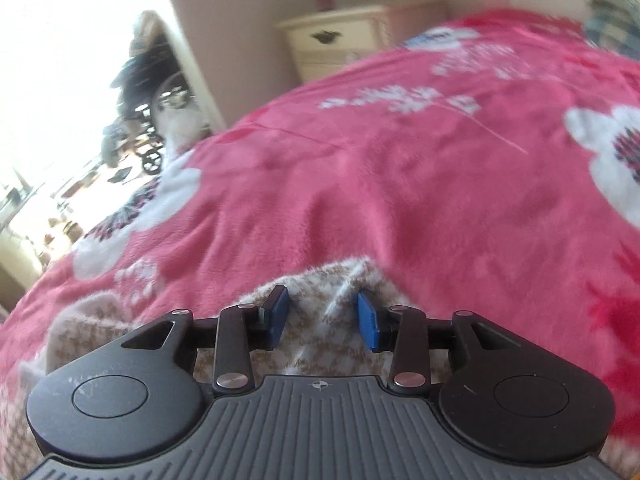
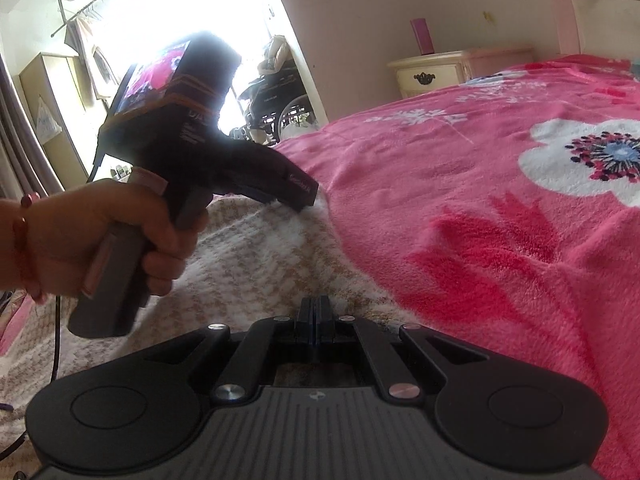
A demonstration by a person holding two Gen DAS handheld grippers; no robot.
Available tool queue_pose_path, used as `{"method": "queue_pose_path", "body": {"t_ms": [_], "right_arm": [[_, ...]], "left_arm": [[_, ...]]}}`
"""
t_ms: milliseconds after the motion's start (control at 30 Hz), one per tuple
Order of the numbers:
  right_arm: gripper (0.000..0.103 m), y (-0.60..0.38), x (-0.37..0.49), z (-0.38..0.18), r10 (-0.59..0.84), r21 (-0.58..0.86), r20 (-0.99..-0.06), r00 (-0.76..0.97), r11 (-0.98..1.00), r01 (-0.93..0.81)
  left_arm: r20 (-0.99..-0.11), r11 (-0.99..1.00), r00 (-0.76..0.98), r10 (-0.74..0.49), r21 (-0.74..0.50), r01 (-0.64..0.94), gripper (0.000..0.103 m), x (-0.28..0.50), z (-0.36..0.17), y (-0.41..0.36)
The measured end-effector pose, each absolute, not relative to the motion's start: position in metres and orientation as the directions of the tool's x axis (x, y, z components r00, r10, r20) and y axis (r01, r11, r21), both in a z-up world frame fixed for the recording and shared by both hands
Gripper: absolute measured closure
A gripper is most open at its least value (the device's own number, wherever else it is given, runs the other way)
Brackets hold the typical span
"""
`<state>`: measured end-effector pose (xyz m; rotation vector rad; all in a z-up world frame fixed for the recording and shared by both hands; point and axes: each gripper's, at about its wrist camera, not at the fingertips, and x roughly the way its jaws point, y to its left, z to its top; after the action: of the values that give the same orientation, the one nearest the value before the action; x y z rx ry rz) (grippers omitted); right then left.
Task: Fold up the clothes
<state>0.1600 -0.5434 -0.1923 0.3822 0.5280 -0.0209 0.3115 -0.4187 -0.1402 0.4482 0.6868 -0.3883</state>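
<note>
Beige houndstooth garment (image 1: 320, 344) lies between the left hand-held gripper (image 1: 322, 316) pads.

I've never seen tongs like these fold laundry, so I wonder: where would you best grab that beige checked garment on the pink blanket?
Probably at its far edge, where the beige checked garment bunches into a raised fold on the pink blanket. Come in low from the near side, as the open left tongs already straddle that fold. Elsewhere the cloth lies flat, offering little to pinch.

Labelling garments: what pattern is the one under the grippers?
Beige-and-white houndstooth garment, clearest in the right wrist view, lying on the pink floral blanket.
</note>
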Motion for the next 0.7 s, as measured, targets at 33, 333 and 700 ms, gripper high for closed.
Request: {"method": "queue_pose_path", "body": {"t_ms": [33,333,700], "right_arm": [[0.103,-0.543,0.16,-0.193,0.079,0.352,-0.495,0.865,0.929,0.117],[0.103,-0.548,0.16,-0.196,0.095,0.383,-0.496,0.863,0.916,0.119],[0.103,-0.536,0.164,-0.173,0.059,0.307,-0.555,0.83,0.942,0.139]], "left_arm": [[-0.678,0.847,0.71,-0.191,0.252,0.468,0.064,0.313,-0.138,-0.417],[-0.608,0.872,0.772,-0.188,0.258,0.416,0.065,0.315,-0.051,-0.336],[-0.672,0.799,0.685,-0.282,0.23,0.555,0.064,0.199,0.031,-0.169]]}}
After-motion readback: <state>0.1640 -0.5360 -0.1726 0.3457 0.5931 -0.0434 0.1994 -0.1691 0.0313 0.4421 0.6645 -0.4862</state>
